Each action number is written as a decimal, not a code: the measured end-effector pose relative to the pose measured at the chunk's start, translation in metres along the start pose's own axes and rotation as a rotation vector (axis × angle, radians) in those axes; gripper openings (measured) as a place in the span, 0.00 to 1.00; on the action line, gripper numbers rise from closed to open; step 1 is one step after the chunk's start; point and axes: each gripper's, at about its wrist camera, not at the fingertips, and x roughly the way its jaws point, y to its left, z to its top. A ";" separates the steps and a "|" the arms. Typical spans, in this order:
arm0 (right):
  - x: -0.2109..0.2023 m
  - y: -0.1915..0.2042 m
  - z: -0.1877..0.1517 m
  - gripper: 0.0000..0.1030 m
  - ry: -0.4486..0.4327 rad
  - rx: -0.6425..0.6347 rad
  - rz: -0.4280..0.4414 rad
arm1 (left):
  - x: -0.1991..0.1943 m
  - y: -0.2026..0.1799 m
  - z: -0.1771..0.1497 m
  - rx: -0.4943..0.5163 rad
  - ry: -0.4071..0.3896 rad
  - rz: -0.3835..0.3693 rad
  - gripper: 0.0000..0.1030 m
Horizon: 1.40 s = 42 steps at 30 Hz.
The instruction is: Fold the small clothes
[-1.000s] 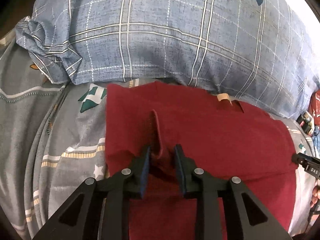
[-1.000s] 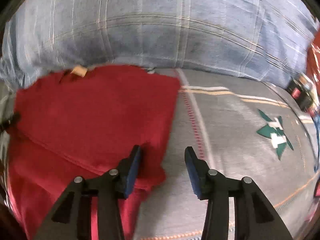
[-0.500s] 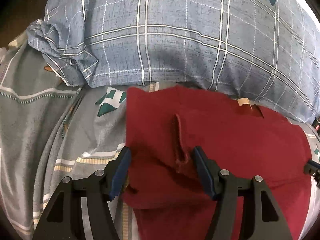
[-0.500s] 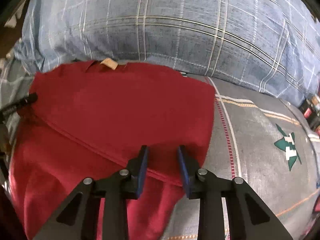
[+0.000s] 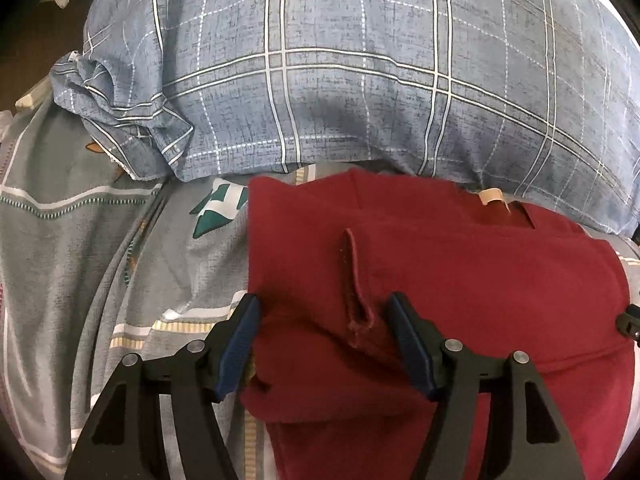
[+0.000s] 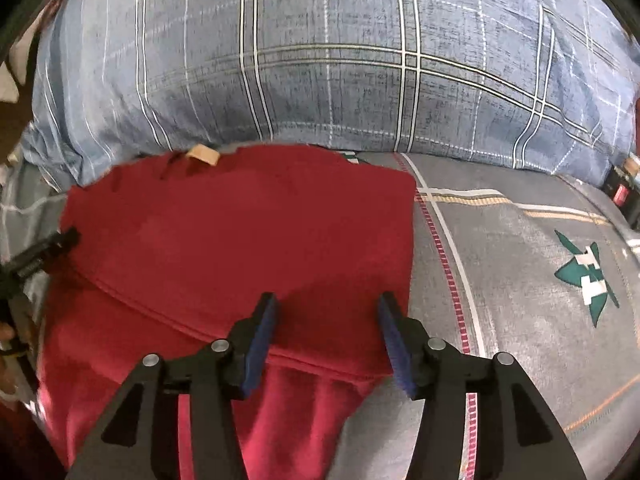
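A dark red garment (image 5: 460, 280) lies folded on the grey bed sheet, its top edge with a tan label (image 5: 492, 196) against the blue plaid pillow. A pinched ridge of cloth (image 5: 354, 280) stands up on its left part. My left gripper (image 5: 324, 340) is open, its jaws either side of that ridge near the garment's left edge. In the right wrist view the garment (image 6: 248, 248) fills the left half. My right gripper (image 6: 328, 336) is open and empty over the folded layer's lower right corner. The left gripper's tip (image 6: 44, 252) shows at the left edge.
A large blue plaid pillow (image 5: 360, 80) lies just behind the garment, also in the right wrist view (image 6: 340, 72). The grey patterned sheet (image 6: 520, 280) spreads to the right and to the left (image 5: 80, 260). A dark object with a red patch (image 6: 620, 196) lies at the far right.
Both grippers have opened. The left let go of the pinched ridge of cloth; the right closed on the fold's corner half a second ago and has now released it.
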 end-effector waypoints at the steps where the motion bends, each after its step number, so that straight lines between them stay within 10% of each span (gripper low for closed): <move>1: 0.003 0.001 0.001 0.51 0.000 -0.007 -0.008 | 0.001 -0.001 0.000 0.002 0.001 0.003 0.66; 26: -0.003 -0.024 -0.007 0.52 0.012 0.120 -0.056 | -0.023 0.002 -0.012 0.007 0.006 -0.005 0.70; 31: 0.005 -0.021 -0.011 0.71 0.006 0.080 -0.125 | -0.020 0.000 -0.018 0.006 0.021 0.005 0.70; 42: -0.024 -0.013 -0.014 0.73 -0.087 0.129 -0.057 | -0.041 -0.005 -0.028 0.013 0.017 0.037 0.70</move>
